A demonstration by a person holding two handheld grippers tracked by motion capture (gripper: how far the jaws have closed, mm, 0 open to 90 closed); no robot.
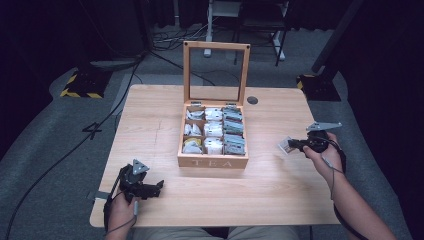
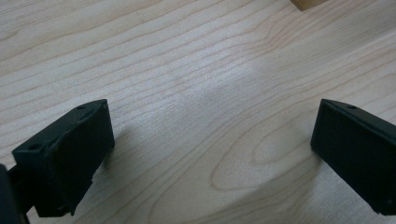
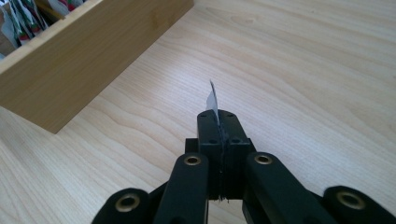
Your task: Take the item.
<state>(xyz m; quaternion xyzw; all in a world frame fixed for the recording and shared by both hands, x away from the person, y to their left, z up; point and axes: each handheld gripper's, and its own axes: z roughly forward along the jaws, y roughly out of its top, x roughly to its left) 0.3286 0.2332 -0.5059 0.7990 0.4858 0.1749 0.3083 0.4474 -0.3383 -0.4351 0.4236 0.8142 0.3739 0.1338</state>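
Right gripper [image 3: 218,122]: jaws pressed together, pinching a thin tea bag packet [image 3: 212,99] by its lower edge; the packet stands edge-on out of the tips in the right gripper view and shows as a pale slip at the tips in the high view [image 1: 285,145]. Just beyond the tips stands the side wall of the wooden tea box [image 1: 212,161], its glass-paned lid raised upright and its compartments packed with packets. Left gripper [image 2: 212,140]: jaws spread wide with nothing between them, close over bare table [image 2: 187,70]; in the high view it sits near the front left of the box [image 1: 159,187], well apart from the right gripper [image 1: 294,144].
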